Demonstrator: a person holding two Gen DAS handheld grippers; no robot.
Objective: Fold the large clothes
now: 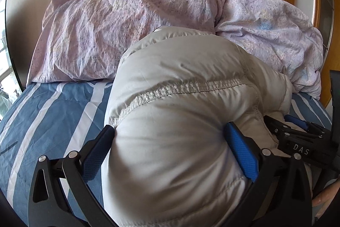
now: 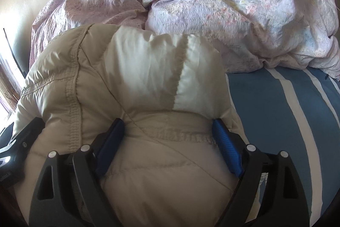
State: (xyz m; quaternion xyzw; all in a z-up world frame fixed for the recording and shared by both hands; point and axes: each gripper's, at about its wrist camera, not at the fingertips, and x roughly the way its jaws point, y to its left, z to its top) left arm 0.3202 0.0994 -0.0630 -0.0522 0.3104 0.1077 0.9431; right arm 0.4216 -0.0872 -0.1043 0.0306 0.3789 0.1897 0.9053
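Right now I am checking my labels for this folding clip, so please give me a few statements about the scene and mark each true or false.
1. The left hand-held gripper has the puffy beige jacket bulging between its fingers. True.
2. The right hand-held gripper hangs over bare sheet with nothing between its fingers. False: jacket fabric fills the gap between its fingers too.
3. The jacket lies on a blue sheet with white stripes. True.
4. A crumpled pinkish floral duvet is heaped behind the jacket. True.
5. The jacket is bright red. False: it is pale beige to off-white.
6. The duvet is folded into a neat square. False: it is bunched and wrinkled.
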